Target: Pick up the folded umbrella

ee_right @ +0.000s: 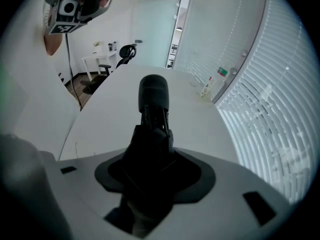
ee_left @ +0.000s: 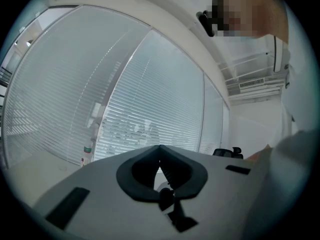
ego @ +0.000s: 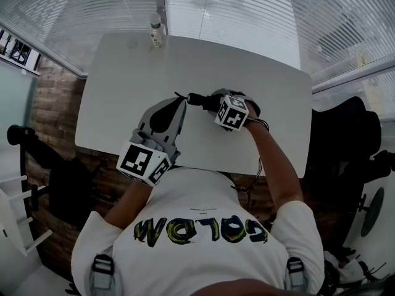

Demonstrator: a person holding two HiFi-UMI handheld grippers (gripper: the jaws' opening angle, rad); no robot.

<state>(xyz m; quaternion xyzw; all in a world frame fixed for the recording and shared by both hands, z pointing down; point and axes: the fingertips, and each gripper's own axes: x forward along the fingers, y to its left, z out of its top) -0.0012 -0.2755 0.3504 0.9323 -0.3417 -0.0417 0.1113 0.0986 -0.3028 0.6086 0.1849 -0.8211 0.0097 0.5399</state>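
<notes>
Your left claw (ee_left: 160,148) is pinched together with nothing in it, and it points out level over the near part of the tabletop (ego: 123,85). Leave it there, out of the way. Your right claw (ee_right: 153,156) has its jaws about half closed, clamped across the dark body of the folded umbrella (ee_right: 153,96). The umbrella's rounded end juts out beyond the jaws, toward the left claw in the head view. To lift it cleanly, grip firmly and raise it straight up so the jutting end doesn't tip or slip.
</notes>
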